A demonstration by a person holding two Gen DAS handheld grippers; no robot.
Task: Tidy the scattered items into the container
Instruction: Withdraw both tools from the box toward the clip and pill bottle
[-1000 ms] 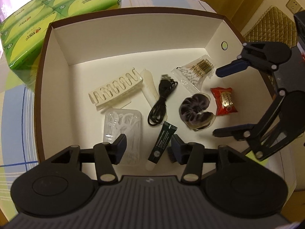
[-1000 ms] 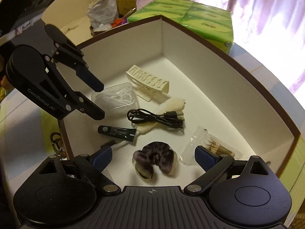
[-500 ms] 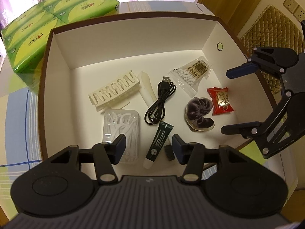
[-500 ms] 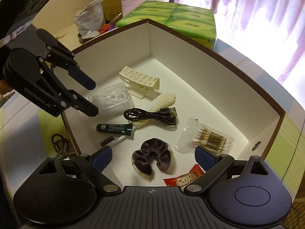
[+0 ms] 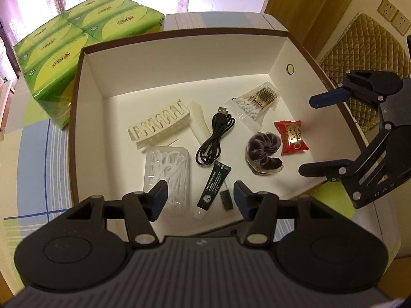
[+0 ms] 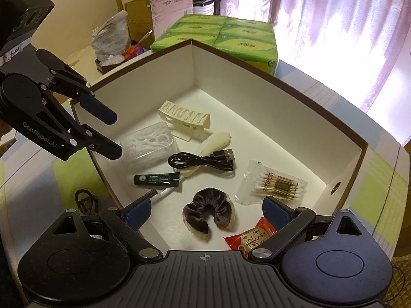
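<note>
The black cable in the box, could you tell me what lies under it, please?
The black cable lies across a cream spoon-shaped piece, whose middle it covers. Elsewhere only the white floor of the box shows beneath.

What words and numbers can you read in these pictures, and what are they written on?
"100PCS": on the cotton swab bag.
"GenRobot.AI": on the left gripper, along its black linkage.
"40": on the pink paper behind the box; the rest is blurred.
Dark green tube: print too small.
Red snack packet: gold characters, too blurred.
Green tissue packs: logo unreadable.
</note>
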